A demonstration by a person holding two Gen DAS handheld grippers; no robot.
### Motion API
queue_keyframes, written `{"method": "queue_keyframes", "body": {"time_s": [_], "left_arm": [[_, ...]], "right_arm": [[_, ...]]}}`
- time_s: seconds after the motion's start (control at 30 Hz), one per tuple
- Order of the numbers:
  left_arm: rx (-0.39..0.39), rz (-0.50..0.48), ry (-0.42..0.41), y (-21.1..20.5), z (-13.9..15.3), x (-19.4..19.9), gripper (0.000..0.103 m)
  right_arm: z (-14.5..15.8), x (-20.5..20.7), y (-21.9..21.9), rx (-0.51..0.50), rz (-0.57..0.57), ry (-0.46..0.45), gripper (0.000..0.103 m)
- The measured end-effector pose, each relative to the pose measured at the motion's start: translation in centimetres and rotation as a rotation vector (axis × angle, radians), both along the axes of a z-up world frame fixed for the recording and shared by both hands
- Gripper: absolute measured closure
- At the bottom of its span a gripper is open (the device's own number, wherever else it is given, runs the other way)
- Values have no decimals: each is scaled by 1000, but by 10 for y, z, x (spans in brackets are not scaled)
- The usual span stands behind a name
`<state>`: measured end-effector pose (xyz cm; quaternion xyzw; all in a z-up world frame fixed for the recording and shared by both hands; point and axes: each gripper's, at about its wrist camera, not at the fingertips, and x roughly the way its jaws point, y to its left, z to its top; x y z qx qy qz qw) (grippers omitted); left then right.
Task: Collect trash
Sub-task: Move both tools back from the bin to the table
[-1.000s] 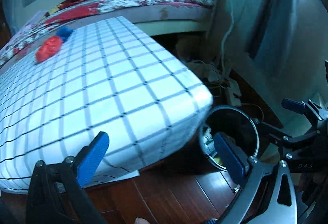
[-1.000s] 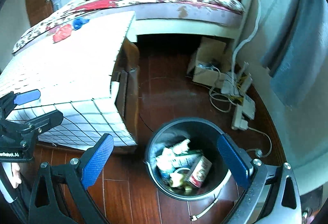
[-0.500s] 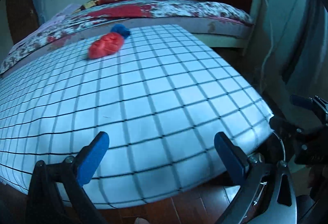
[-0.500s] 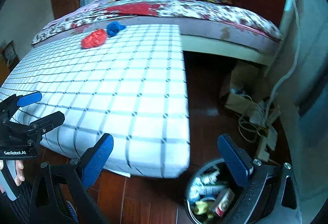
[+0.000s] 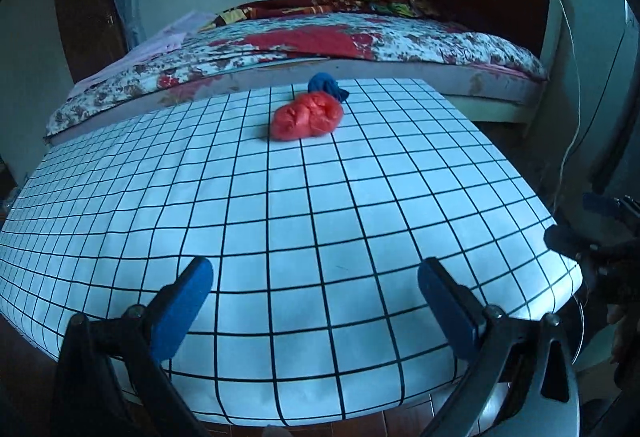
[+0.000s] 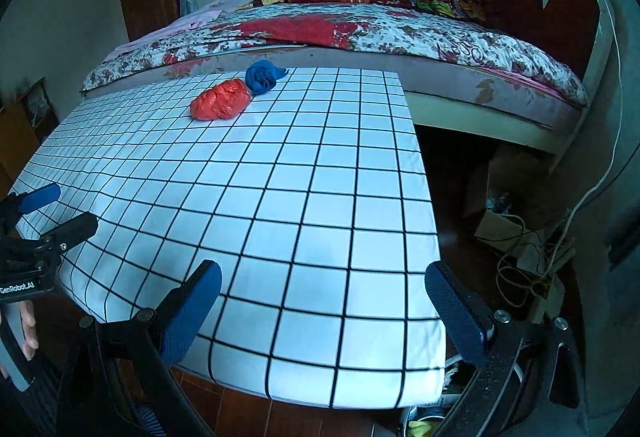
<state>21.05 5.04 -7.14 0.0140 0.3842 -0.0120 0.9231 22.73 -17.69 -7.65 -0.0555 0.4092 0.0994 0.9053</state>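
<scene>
A crumpled red bag (image 5: 307,115) and a crumpled blue bag (image 5: 327,86) lie touching at the far side of a white table with a black grid (image 5: 280,221). In the right wrist view the red bag (image 6: 221,100) and the blue bag (image 6: 262,76) lie far left. My left gripper (image 5: 316,305) is open and empty above the table's near edge. My right gripper (image 6: 324,305) is open and empty above the table's near right corner. The left gripper also shows in the right wrist view (image 6: 38,213). The bin is mostly hidden under my right gripper.
A bed with a floral cover (image 5: 360,41) and a red headboard (image 6: 560,13) stands behind the table. Cables and a power strip (image 6: 532,269) lie on the wood floor at the right, beside a cardboard box (image 6: 496,197).
Both grippers have risen and swung from the bin on the floor up toward the table top. The bin has dropped out of view. The two bags now appear nearer.
</scene>
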Motion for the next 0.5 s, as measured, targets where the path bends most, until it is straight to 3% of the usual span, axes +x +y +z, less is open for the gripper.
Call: {"method": "queue_keyframes", "body": {"time_s": [0.37,0.5], "left_arm": [[-21,-9,-20,2,6,35,1],[-41,6,-10,16,-3,74,12]], "right_arm": [[5,43,14,-21,21,11,1],[2,77,23,-12,25,8,1]]}}
